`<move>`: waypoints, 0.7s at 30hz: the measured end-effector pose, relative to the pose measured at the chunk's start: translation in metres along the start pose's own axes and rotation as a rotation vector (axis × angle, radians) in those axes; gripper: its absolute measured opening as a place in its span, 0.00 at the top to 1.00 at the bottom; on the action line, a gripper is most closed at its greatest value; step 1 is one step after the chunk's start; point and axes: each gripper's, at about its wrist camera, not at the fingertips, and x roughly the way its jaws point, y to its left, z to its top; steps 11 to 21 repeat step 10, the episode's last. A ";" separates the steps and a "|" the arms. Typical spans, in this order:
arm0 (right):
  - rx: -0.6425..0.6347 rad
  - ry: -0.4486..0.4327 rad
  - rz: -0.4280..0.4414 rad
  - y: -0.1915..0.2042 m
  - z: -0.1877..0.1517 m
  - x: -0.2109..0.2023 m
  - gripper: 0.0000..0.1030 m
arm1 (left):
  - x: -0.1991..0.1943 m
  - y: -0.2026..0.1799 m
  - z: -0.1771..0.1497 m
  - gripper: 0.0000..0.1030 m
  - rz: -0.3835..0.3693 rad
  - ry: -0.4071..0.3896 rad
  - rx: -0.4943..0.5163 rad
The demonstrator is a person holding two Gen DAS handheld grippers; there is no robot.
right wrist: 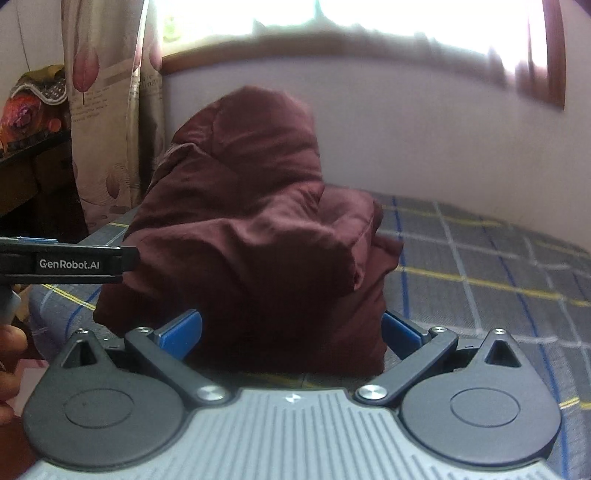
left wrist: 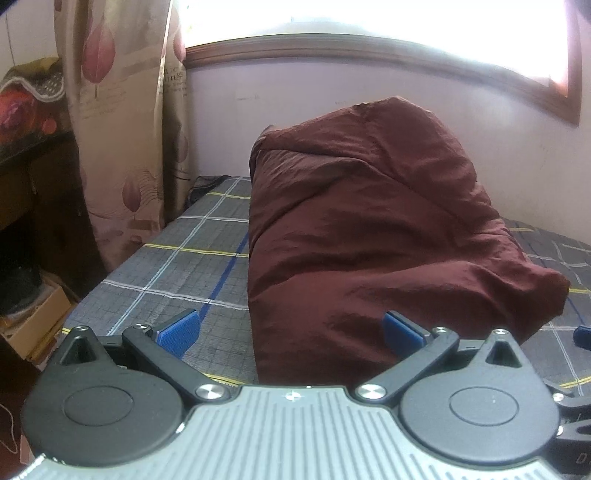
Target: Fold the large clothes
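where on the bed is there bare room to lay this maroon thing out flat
Bare plaid sheet lies left of the maroon garment, up to the curtain-side edge. In the right wrist view, a wider bare stretch runs right of the garment toward the wall. It is crowded at the near edge, where the open left tongs and right tongs flank the bundle.

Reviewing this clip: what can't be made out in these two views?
- What kind of garment this is: bunched in a heap in both views, no sleeves or collar showing.
- Its near edge: the left gripper body hides it in the left view, the right gripper body in the right view.
- Outside the window: overexposed.
- Box contents by the bed: dim, cut off by the frame edge.
- Right view: blurred.
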 end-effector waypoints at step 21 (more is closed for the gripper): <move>0.009 0.031 -0.025 -0.004 -0.003 0.003 0.00 | 0.009 -0.002 -0.005 0.00 -0.010 0.098 -0.029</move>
